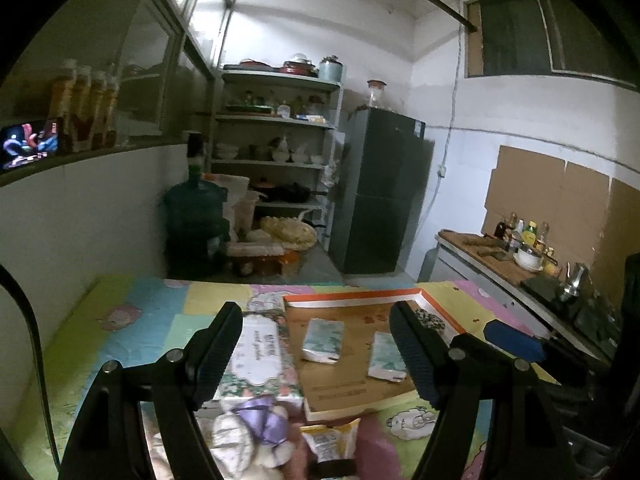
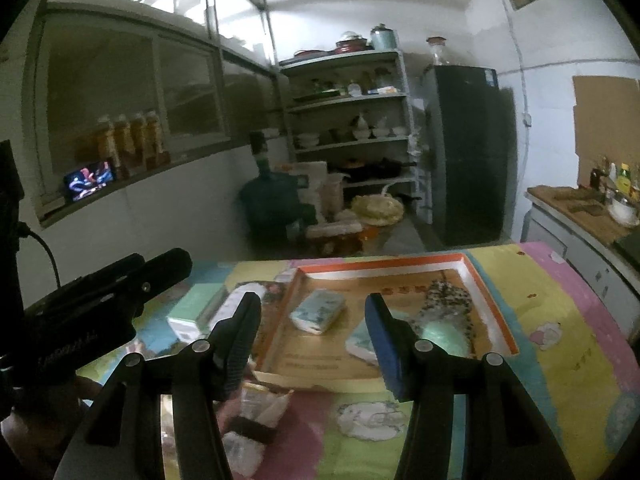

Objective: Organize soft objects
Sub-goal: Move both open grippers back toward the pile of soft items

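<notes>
Tongs in your left hand (image 1: 316,344) gape wide over the table (image 1: 152,312), gripping nothing; your right tongs (image 2: 312,340) are spread just as far, also empty. Two tissue packs (image 1: 323,339) (image 1: 387,356) and a speckled pouch (image 2: 444,300) lie apart in the orange-rimmed tray (image 2: 384,266). A plush toy with a purple bow (image 1: 260,424) sits beside the tray's near edge.

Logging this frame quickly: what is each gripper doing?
Left gripper: open, holding nothing.
Right gripper: open, holding nothing.
</notes>
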`<state>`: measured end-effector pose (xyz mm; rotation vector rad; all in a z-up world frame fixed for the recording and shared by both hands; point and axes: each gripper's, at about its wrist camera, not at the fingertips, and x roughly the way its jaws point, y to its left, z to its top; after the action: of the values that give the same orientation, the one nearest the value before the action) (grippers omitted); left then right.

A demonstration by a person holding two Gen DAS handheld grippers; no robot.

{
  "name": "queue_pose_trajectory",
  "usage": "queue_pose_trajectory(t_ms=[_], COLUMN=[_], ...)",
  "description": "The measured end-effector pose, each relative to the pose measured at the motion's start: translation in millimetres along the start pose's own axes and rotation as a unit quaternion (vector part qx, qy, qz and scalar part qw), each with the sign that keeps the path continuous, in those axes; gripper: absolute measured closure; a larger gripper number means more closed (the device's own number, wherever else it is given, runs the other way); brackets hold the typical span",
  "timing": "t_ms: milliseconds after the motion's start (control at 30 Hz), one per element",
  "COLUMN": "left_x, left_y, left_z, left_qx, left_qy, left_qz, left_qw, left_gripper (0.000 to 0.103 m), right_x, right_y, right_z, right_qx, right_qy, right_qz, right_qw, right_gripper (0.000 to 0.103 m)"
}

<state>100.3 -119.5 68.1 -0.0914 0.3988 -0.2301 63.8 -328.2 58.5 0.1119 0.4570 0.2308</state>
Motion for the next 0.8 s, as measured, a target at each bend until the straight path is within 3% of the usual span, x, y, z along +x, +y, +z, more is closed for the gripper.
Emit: queue_pose_trajectory(t_ms=[633, 800], left_x=[-75, -88], left_y=[53, 73], left_z=[-10, -17], left_qx=[-0.01, -0.013], left_qy=[-0.033, -0.04], left_qz=[0.058, 0.074], left_qw=[0.9977, 0.9964], left_gripper=[0.027, 0.027], right_x=[-22, -28], right_y=[81, 94], right_z=[-10, -15], right_qx=[-0.045, -0.053], right_qy=[-0.005, -0.004], right_qz=[0.047, 0.05], right_qw=[0.998, 0.997], right_gripper=[0.046, 0.04])
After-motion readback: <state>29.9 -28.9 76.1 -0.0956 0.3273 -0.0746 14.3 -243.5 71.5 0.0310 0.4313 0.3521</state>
